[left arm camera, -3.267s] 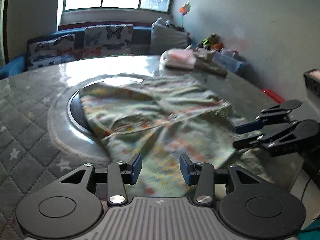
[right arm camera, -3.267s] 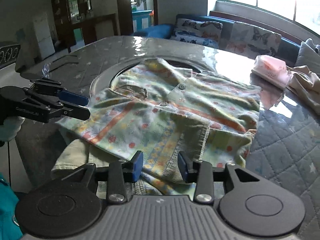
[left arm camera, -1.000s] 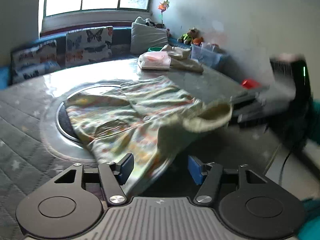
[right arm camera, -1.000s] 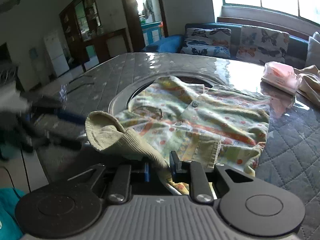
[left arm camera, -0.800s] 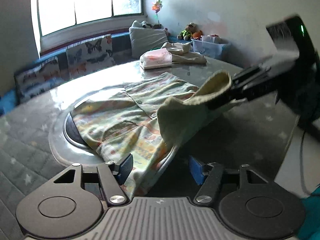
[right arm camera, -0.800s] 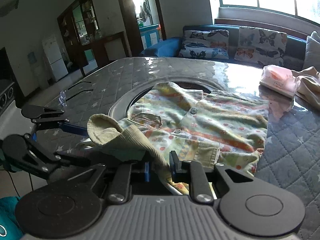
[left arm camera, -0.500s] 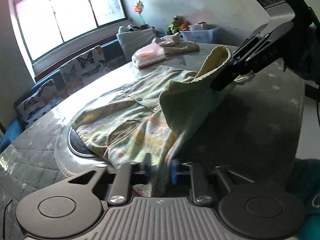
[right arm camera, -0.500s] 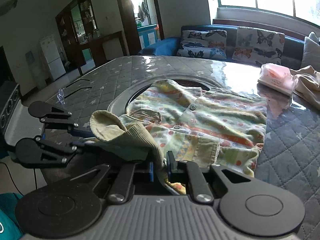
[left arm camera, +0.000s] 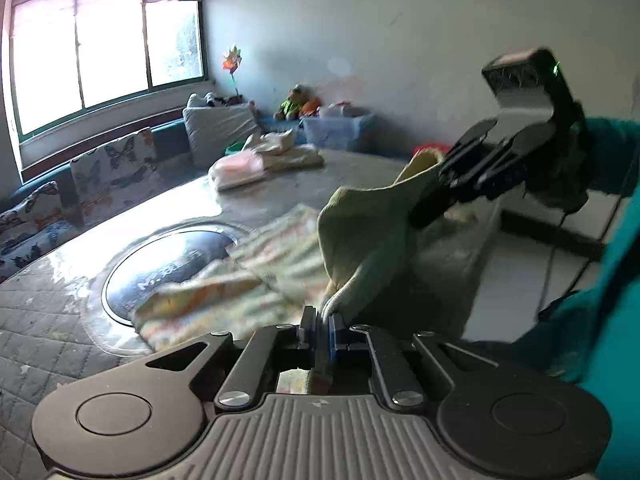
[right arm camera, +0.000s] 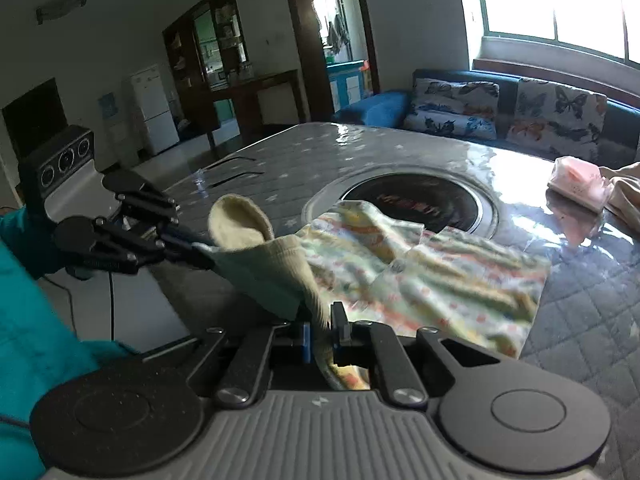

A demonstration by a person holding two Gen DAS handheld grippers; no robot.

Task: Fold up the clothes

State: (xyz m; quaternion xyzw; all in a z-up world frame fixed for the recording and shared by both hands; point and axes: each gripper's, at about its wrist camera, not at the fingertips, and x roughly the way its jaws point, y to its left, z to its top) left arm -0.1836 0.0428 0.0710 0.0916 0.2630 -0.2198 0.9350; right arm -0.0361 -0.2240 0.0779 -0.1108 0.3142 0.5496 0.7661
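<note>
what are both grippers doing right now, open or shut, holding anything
Left gripper: closed, pinching the near edge of the patterned shirt.
Right gripper: closed, pinching the same shirt's edge, its pale underside lifted.

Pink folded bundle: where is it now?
The pink folded bundle lies at the far right of the table in the right wrist view, against a beige garment, beyond the patterned shirt and the round inset.
</note>
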